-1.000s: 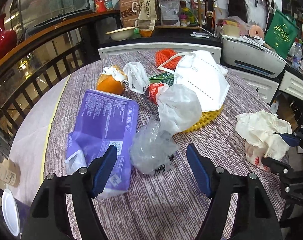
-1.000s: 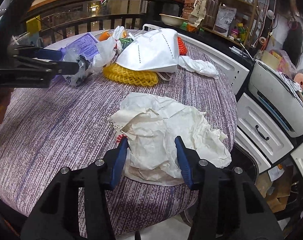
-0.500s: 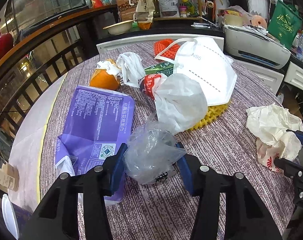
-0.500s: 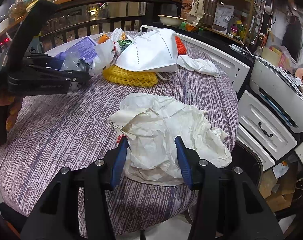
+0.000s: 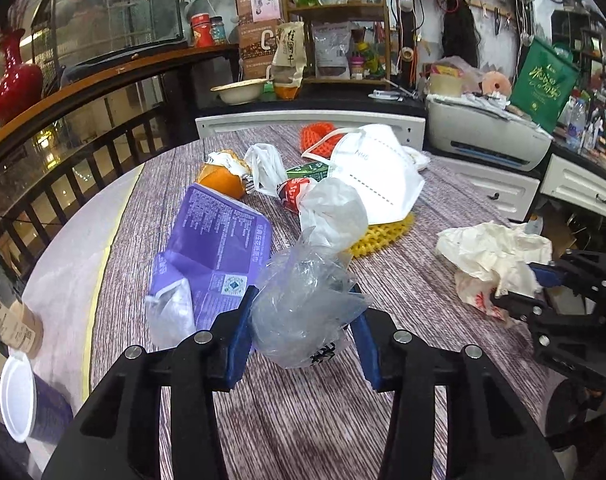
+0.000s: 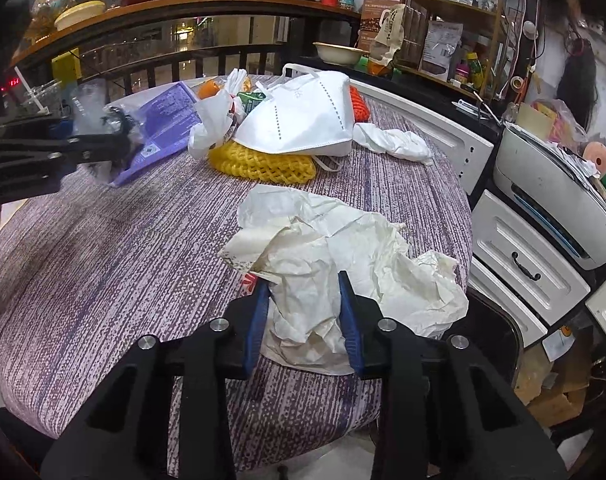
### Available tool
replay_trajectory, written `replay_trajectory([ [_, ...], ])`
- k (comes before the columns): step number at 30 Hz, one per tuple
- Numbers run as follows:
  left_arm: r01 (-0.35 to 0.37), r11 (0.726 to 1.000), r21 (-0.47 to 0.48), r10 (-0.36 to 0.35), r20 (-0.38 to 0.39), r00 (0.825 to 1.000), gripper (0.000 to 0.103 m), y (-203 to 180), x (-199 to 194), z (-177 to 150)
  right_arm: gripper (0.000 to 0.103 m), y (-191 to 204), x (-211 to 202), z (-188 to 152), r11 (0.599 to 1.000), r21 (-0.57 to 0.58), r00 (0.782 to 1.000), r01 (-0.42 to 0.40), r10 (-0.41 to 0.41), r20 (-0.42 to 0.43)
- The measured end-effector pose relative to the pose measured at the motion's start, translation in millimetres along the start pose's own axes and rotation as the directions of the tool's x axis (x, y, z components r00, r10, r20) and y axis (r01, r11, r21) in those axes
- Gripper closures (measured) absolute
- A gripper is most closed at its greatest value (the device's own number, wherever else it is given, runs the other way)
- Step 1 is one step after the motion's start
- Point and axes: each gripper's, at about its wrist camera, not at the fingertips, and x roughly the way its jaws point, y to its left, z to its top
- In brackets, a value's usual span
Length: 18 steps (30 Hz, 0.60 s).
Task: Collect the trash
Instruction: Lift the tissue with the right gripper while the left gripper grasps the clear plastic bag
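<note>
**Both grippers loaded, most of the trash left on the table**

My left gripper (image 5: 301,326) is clamped on a crumpled clear plastic bag (image 5: 303,304), raised just above the table (image 6: 103,264). My right gripper (image 6: 305,320) pinches the crumpled paper wrapper (image 6: 343,256) at the table's near edge. I judge this an early stage: the face mask (image 6: 299,120), yellow netting (image 6: 263,164), purple packet (image 5: 219,248) and orange peel (image 5: 219,180) are uncollected. I see no bin, and the pile hides whatever lies beneath it

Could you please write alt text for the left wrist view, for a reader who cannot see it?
The left gripper is shut on a crumpled clear plastic bag above a striped table strewn with trash, including a purple packet and a white face mask.
</note>
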Motion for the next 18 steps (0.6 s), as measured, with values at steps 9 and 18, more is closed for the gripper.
replay_trajectory([
  [9, 0.052, 0.998, -0.045, -0.048, 0.073, 0.996, 0.059, 5.3, -35.2, -10.0, 0.083, -0.2, -8.4, -1.9, 1.000, -0.008, 0.999, 0.017, -0.016, 0.041],
  [18, 0.127, 0.991, -0.051, -0.119, 0.132, 0.984, 0.060, -3.3, -63.2, -16.9, 0.086, -12.0, -23.2, -7.5, 0.999, 0.033, 0.996, 0.017, -0.020, 0.082],
])
